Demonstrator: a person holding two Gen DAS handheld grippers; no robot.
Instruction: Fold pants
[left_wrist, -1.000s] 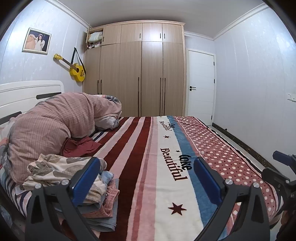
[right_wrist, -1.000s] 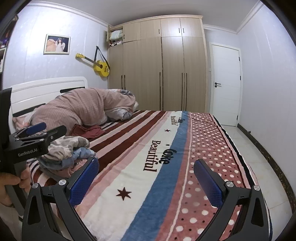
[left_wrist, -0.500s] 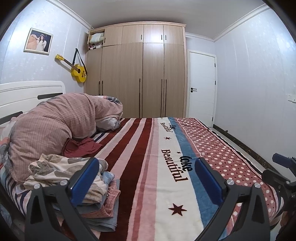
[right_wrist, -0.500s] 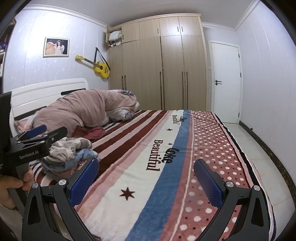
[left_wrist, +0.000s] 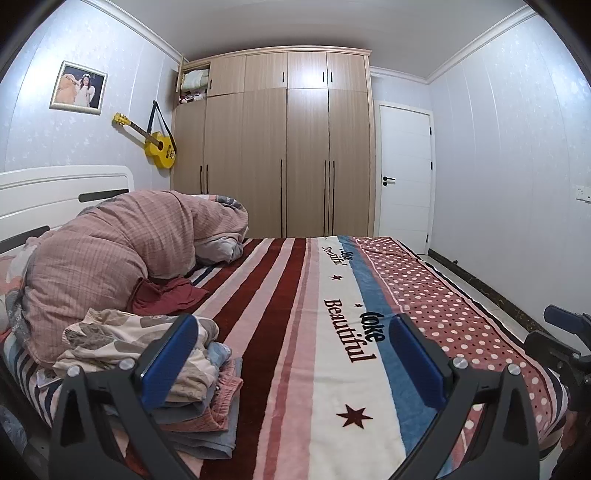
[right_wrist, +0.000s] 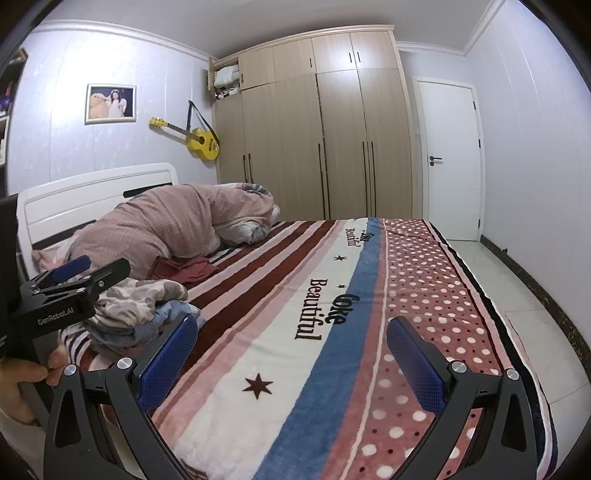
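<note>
Both grippers hang over the near edge of the bed with their blue-padded jaws spread wide and nothing between them: the left gripper (left_wrist: 293, 354) and the right gripper (right_wrist: 291, 352). In the right wrist view, the left gripper's black body sits off to the left of the right one, gripped from below by a hand (right_wrist: 35, 373). Just ahead of the left gripper's left finger, and partly hidden behind it, lies a heap of clothes (left_wrist: 147, 354) on the striped blanket (left_wrist: 295, 332); which piece in it is the pants cannot be told, though a pinkish waistband-like edge and blue-grey cloth show at the bottom of the heap. From the right gripper the same heap lies ahead and to the left. Straight ahead of both grippers the blanket is flat, with stripes, stars, lettering and a dotted band. Farther on, left of centre, a dark red garment (left_wrist: 166, 295) lies against a bunched pink quilt (left_wrist: 122, 251). Beyond the bed stand a wooden wardrobe (left_wrist: 280, 147), a white door (left_wrist: 404, 173) and a yellow guitar (left_wrist: 159, 147) on the wall.
</note>
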